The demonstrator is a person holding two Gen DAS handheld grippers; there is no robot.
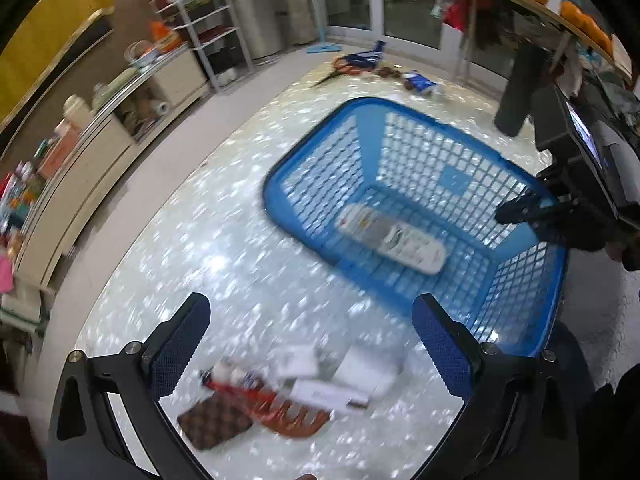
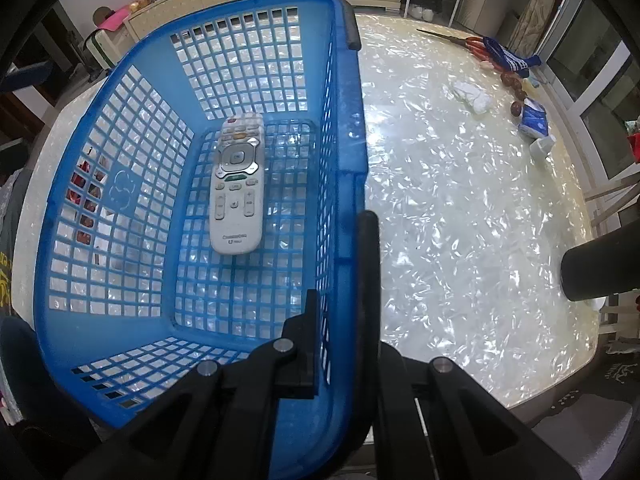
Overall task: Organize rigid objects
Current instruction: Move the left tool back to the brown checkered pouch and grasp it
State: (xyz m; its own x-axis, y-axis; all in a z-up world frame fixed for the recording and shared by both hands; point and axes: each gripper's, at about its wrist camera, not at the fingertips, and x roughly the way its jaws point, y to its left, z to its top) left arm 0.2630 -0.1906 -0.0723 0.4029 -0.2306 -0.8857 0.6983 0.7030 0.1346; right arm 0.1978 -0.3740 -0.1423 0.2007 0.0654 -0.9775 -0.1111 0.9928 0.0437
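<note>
A blue plastic basket (image 1: 368, 120) (image 2: 120, 340) stands on the pearly table and holds a white remote control (image 1: 394, 239) (image 2: 238, 184). My right gripper (image 2: 342, 268) is shut on the basket's right wall, one finger inside and one outside; it also shows in the left wrist view (image 1: 520, 212). My left gripper (image 1: 312, 344) is open and empty above a blurred pile: a red comb (image 1: 280, 412), a brown checkered wallet (image 1: 216, 424) and white boxes (image 1: 360, 372).
At the table's far side lie scissors with red handles (image 2: 472, 44), a blue striped cloth (image 2: 508, 54), a white crumpled wad (image 2: 472, 96), brown beads (image 2: 516, 88) and a blue packet (image 2: 534, 120). Cabinets and shelves (image 1: 132, 92) stand beyond the table.
</note>
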